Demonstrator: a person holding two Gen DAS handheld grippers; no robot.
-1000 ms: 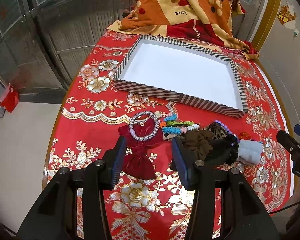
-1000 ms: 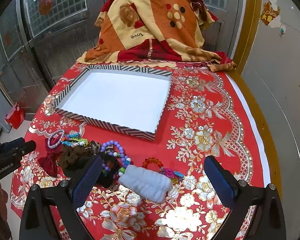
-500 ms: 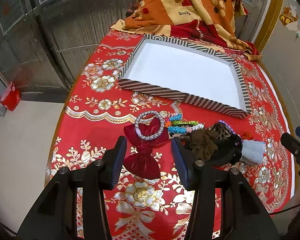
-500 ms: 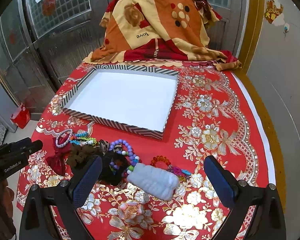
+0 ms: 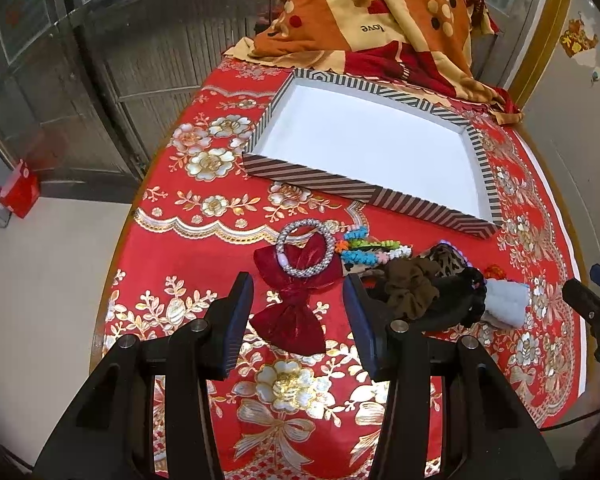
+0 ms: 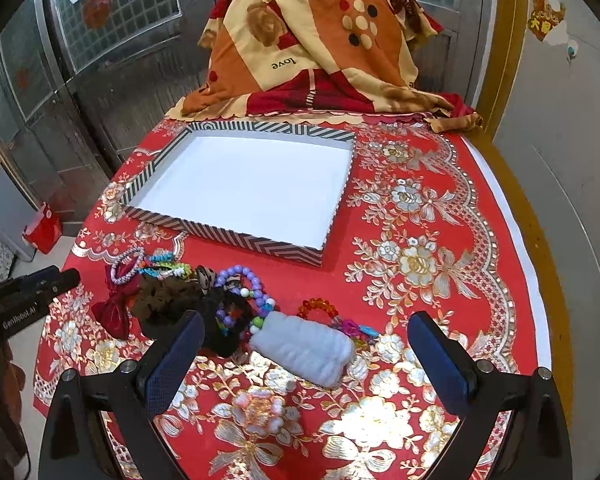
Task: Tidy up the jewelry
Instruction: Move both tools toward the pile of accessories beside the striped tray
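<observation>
Left gripper [image 5: 298, 312] open above red bow [image 5: 290, 300], bow's length running toward striped tray [image 5: 320, 182]

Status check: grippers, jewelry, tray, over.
Left gripper and right gripper open, empty. Jewelry pile on the cloth, none in the striped tray. Path unobstructed.

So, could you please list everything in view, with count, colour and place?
tray: one, striped rim, white inside, mid-table, nothing in it
bow: one, dark red, left end of pile
pearl bracelet: one, silver-white, on the bow
scrunchie: one, brown, pile centre
purple bead bracelet: one, behind the pile
fluffy band: one, white, right end
blanket: one, orange and cream, far end
tablecloth: red, gold flowers
left tool: open, over the bow
right tool: open, over the fluffy band
</observation>
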